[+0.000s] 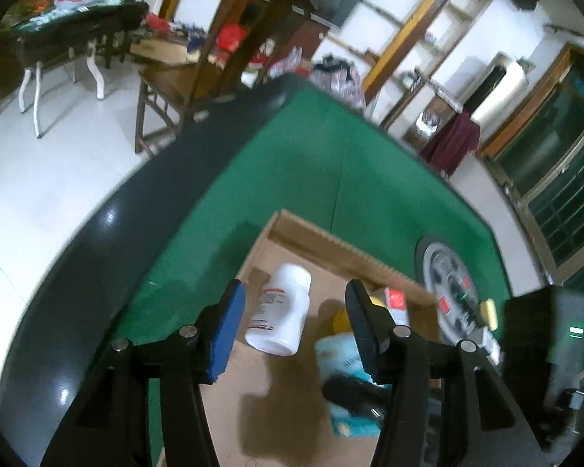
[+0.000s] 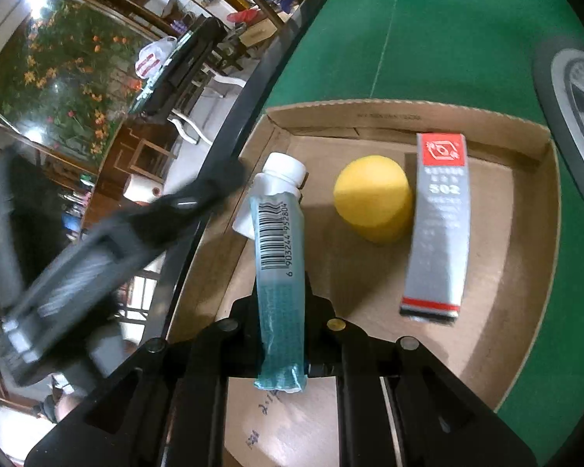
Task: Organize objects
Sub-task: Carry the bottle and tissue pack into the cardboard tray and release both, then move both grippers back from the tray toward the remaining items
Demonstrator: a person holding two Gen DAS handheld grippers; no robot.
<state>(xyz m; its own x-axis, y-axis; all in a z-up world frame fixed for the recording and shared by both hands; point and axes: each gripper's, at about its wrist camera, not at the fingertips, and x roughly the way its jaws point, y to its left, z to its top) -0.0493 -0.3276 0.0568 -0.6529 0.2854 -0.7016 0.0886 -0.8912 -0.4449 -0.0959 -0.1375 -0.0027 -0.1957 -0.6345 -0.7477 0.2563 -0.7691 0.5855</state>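
Note:
A shallow cardboard box (image 2: pixel 408 116) sits on the green table. In it lie a yellow ball (image 2: pixel 372 198), a grey and red 502 carton (image 2: pixel 440 225) and a white bottle (image 1: pixel 278 309). My right gripper (image 2: pixel 282 299) is shut on a light blue tube (image 2: pixel 280 257) with a white cap and holds it over the box's left side. My left gripper (image 1: pixel 292 323) is open and empty, hovering over the box with the white bottle between its fingers' lines. The tube (image 1: pixel 342 354) and the right gripper show blurred in the left wrist view.
The green table (image 1: pixel 253 179) has a dark rim (image 1: pixel 97 257) and drops off to a white floor at the left. A round grey dial (image 1: pixel 447 292) is set in the table right of the box. A wooden chair (image 1: pixel 167 97) stands beyond the table.

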